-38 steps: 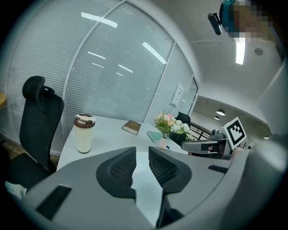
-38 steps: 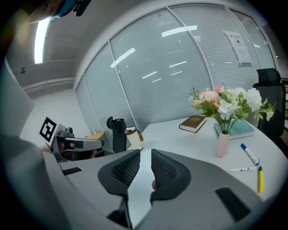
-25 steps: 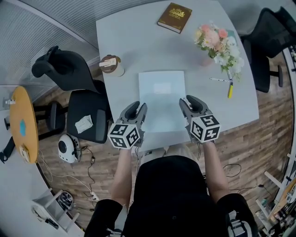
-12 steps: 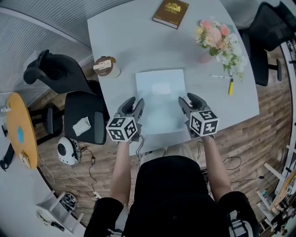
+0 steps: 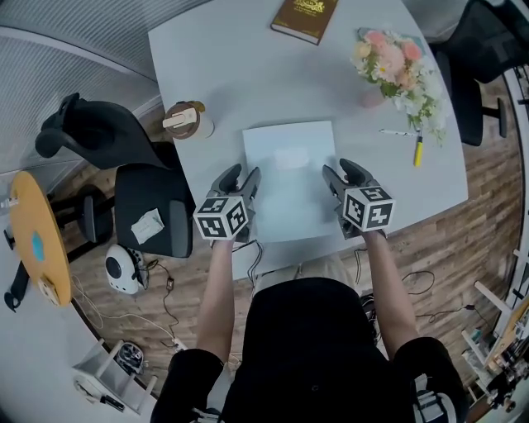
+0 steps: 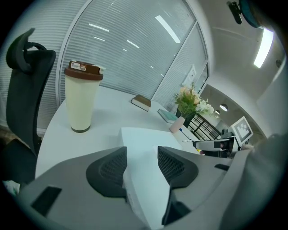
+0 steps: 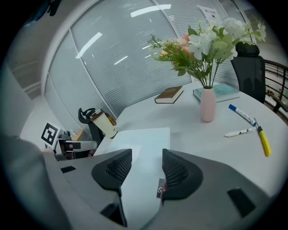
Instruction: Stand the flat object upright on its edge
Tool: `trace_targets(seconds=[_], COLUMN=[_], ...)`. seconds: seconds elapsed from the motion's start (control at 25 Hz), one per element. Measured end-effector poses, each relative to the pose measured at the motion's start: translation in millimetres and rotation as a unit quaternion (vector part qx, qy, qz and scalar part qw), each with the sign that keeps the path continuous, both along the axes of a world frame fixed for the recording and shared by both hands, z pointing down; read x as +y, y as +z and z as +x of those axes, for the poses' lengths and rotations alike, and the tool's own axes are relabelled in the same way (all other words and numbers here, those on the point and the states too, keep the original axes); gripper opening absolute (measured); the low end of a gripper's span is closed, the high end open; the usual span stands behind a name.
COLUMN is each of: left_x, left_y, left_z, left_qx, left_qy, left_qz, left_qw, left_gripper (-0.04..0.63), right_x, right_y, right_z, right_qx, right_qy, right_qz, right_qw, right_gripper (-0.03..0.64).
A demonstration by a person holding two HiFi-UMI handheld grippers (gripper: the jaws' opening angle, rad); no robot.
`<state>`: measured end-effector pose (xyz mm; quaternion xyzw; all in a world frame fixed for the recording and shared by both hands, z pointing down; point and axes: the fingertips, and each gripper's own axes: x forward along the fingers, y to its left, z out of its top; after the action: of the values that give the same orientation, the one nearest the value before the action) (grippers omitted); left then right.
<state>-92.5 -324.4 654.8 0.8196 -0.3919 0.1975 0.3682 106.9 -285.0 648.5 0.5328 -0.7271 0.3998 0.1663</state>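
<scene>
One pale blue-white flat rectangular board (image 5: 289, 178) lying flat near front edge of light grey rounded table (image 5: 231, 66), lighter patch showing toward far end. Board lying flat same as second ago; both jaws just been opening. Left gripper (image 5: 240, 178) fingers spreading astride board's left edge, right gripper (image 5: 340, 171) fingers spreading astride right edge, neither pinching. Cream tumbler with brown lid (image 5: 188, 121) standing left, brown hardcover book (image 5: 304, 16) lying far, pink vase of flowers (image 5: 395, 66) and yellow marker (image 5: 418, 151) sitting right, all apart from board.
</scene>
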Motion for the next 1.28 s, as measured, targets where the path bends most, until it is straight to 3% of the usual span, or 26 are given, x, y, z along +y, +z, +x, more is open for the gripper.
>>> trace_targets(seconds=[0.4, 0.76, 1.28], left_x=[-26, -42, -42], left_y=[22, 37, 55], left_z=[3, 4, 10], left_qx=[0.000, 0.022, 0.050], left_qy=[-0.003, -0.026, -0.024], left_qz=[-0.015, -0.031, -0.064], left_qw=[0.9999, 0.9989, 0.9964], left_gripper=[0.229, 0.241, 0.244], right_x=[-24, -42, -54], right_y=[23, 41, 58], right_z=[8, 14, 16], right_qx=[0.008, -0.006, -0.024], right_qy=[0.002, 0.003, 0.007], right_qz=[-0.012, -0.027, -0.040], right_qw=[1.000, 1.000, 0.999], right_gripper=[0.230, 0.238, 0.236])
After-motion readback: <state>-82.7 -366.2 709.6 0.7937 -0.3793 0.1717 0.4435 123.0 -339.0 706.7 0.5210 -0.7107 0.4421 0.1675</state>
